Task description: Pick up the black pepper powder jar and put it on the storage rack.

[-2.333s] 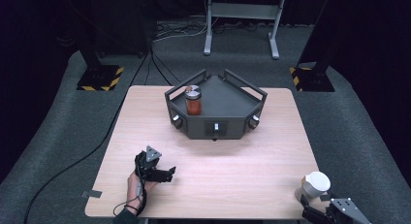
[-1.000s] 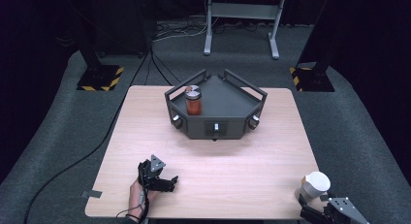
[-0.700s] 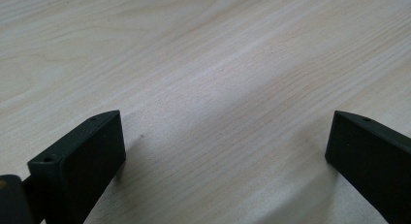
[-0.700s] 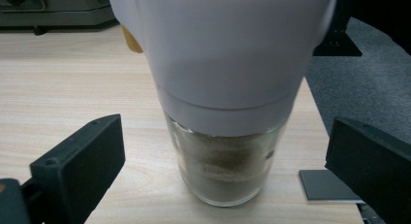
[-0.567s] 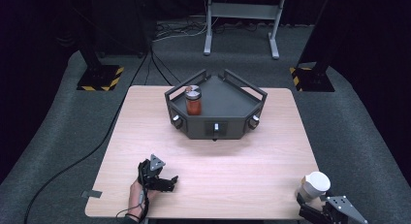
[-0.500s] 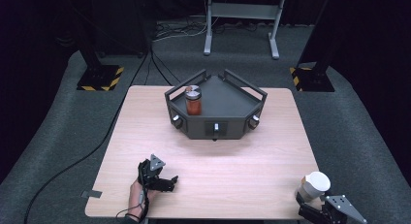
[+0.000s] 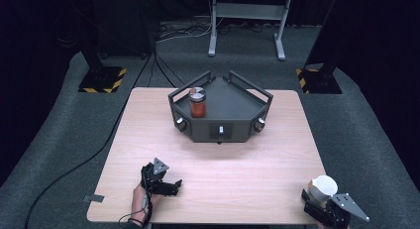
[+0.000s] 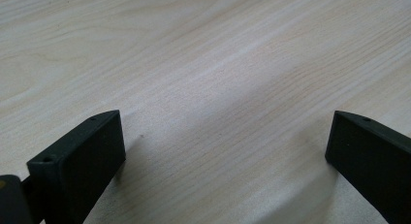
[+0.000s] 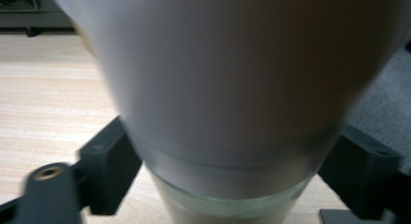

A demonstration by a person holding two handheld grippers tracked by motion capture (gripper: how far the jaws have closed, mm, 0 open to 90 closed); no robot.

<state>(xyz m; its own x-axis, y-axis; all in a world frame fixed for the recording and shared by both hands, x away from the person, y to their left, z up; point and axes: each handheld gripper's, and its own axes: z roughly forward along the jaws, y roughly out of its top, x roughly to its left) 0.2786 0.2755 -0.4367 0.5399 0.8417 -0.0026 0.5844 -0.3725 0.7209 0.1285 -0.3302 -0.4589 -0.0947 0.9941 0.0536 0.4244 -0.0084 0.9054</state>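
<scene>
- Closing my right gripper (image 7: 324, 201) on the white-capped glass jar (image 7: 323, 188) at the near right corner of the table (image 7: 237, 169); its jaws have just been closing, and the jar sits squarely between them.
- In the right gripper view the jar (image 9: 232, 88) looms large, with both black jaws flanking it where the white cap meets the clear glass; each appears to touch the side, so I judge the pinch is made or all but made.
- To grip well, I want both pads flat on the cap's lower band rather than the bare glass below it, which looks slicker.
- I should squeeze until the jar cannot turn between the jaws, then lift straight up before carrying it anywhere; a tilt this near the table edge could send it over.
- My left gripper (image 7: 161, 182) rests on the table, well apart from the jar; the left gripper view shows its jaws spread wide with bare wood (image 8: 203, 88) between them.
- Far ahead of both grippers stands the dark angular tray (image 7: 233, 97), holding a jar of red contents (image 7: 197, 102) toward its left side; I judge that is where this jar belongs, so I would plan a clear path over the tray's front wall.
</scene>
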